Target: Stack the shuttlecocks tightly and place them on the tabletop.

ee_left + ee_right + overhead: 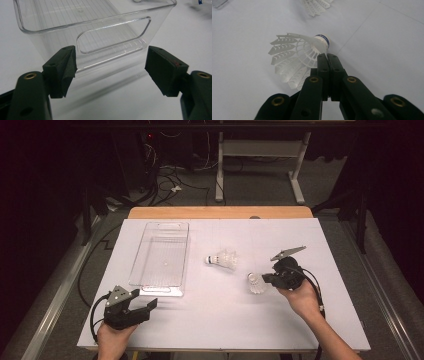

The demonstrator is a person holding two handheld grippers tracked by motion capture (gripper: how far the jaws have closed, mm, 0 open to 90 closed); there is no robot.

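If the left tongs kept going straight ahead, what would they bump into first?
Probably the clear plastic bin. The left tongs stand open, facing its near end wall with the handle cutout, and only bare table lies between.

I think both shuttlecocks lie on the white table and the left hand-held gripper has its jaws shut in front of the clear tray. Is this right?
Not quite. The left hand-held gripper has its jaws open, as the left gripper view shows. The rest holds: it faces the clear tray.

The right gripper [327, 56] has its jaws pressed together, tips touching a white shuttlecock [297, 53]; another shuttlecock [317, 5] lies at twelve o'clock.
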